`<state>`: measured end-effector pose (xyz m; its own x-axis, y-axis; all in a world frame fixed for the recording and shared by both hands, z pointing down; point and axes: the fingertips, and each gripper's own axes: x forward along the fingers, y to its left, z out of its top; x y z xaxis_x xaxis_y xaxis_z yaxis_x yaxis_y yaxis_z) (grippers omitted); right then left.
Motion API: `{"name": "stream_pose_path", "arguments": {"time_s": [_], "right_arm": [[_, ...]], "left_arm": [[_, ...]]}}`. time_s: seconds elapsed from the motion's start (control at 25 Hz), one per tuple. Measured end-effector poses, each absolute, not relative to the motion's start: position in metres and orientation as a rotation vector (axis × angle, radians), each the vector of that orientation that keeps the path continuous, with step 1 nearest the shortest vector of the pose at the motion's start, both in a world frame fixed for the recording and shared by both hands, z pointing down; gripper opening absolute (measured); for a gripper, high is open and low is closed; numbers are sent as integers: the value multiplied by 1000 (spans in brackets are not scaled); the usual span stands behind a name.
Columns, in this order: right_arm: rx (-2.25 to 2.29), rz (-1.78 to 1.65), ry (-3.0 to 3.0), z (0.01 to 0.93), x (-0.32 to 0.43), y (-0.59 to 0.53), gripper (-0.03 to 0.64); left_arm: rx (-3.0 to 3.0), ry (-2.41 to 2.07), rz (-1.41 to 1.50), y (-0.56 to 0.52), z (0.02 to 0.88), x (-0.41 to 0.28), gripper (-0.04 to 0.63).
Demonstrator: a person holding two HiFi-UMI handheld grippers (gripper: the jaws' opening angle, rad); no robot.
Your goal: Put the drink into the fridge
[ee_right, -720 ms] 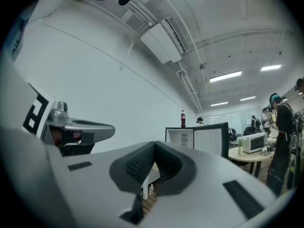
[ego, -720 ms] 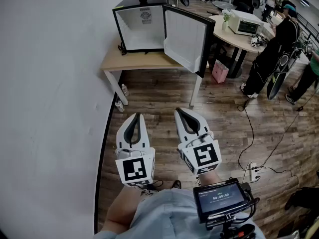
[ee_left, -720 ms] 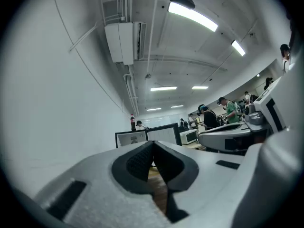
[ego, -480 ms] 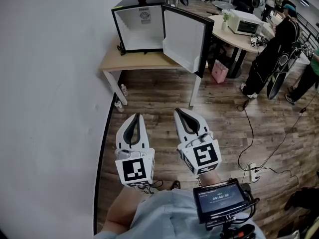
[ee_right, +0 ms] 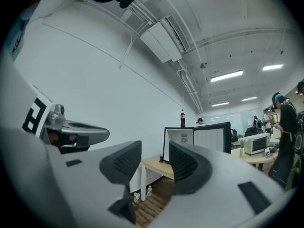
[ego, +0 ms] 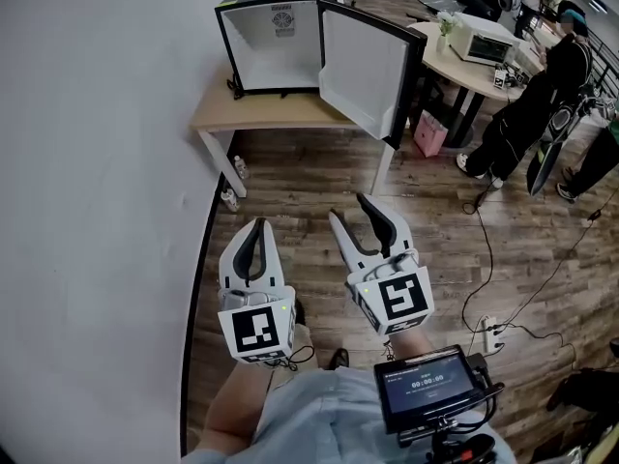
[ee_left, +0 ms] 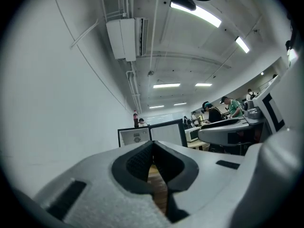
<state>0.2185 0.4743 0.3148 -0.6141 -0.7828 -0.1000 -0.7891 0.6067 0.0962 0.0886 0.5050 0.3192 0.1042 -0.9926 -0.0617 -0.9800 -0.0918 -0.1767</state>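
The drink [ee_right: 182, 118], a dark bottle with a red cap, is standing upright on top of the small fridge [ego: 253, 58], which is sitting on a wooden table [ego: 253, 114] against the wall with its door [ego: 363, 66] hanging wide open. The person is standing well back from it, holding both grippers out level over the floor. The left gripper [ego: 255, 226] is pinched closed on nothing, while the right gripper [ego: 350, 209] is holding its jaws parted with only air between them. The step in hand looks like the approach: walking up to the table and raising the right gripper to the bottle (it is tall and narrow, so likely easy to tip). A level grip around its body, below the neck, should be safest, steering past the door's edge.
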Motion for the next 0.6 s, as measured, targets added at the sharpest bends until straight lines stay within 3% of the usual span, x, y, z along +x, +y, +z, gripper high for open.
{"name": "stream_pose_path", "arguments": {"time_s": [0.24, 0.6], "right_arm": [[-1374, 199, 2783, 323, 200, 422, 220], [-1427, 186, 2793, 330, 149, 305, 222]], "left_arm": [[-2218, 1983, -91, 454, 330, 70, 9], [-2248, 1967, -83, 330, 331, 17, 9]]}}
